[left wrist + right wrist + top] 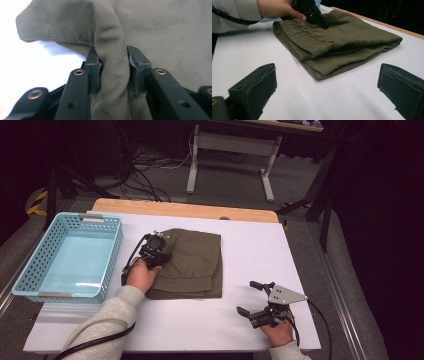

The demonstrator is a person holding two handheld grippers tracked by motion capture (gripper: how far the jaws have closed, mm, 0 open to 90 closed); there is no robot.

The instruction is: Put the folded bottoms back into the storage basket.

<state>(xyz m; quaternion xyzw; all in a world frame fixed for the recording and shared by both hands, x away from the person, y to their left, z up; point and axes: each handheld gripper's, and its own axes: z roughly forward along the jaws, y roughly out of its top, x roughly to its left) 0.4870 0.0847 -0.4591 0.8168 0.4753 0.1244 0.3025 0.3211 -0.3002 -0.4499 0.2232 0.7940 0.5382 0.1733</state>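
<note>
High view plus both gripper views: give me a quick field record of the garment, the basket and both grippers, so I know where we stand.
garment: folded olive trousers, lying on the white table
left gripper: shut on a raised fold at the trousers' left edge
right gripper: open, holding nothing, apart from the trousers on the table's right
basket: light blue basket, left of the trousers, nothing in it

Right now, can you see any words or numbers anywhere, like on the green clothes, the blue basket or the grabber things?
None: no words, numbers or labels can be read here.
Folded olive garment: plain cloth, no tag in sight.
Blue basket: no writing.
Left gripper and right gripper: no markings readable.
</note>
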